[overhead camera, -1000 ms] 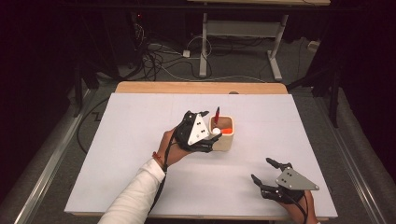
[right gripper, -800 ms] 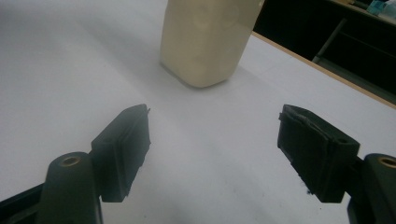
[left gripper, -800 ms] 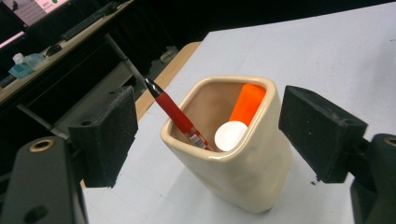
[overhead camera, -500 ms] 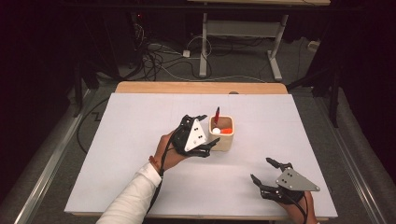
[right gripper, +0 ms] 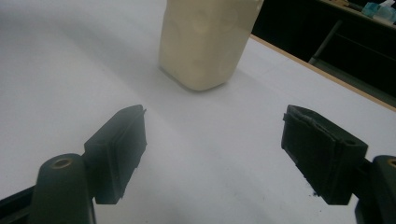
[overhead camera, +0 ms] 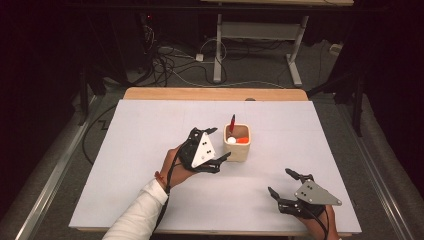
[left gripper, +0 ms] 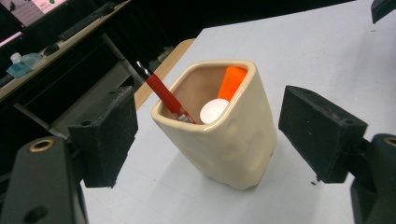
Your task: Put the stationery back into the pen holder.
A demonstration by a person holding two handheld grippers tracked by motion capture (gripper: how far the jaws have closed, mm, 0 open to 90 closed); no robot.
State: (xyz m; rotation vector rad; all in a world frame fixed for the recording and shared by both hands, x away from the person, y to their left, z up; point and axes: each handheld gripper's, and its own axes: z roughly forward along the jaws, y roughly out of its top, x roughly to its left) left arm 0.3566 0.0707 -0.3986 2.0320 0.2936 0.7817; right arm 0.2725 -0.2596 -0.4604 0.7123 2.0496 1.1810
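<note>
1. Cream cup [left gripper: 223,128] stands mid-table, pens inside, between the left gripper's [overhead camera: 217,147] spread jaws, untouched.
2. Glazed, stiff, breakable, likely slippery: grip the flat side walls.
3. Right gripper [overhead camera: 286,182], near right, has just been opening, empty.

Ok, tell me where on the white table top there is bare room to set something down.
Most of the white table top is bare: the whole stretch left of the left gripper, and the far strip beyond the cream cup. The right edge past the right gripper is free too. It is crowded only around the cup, where the left gripper's open jaws flank it.
</note>
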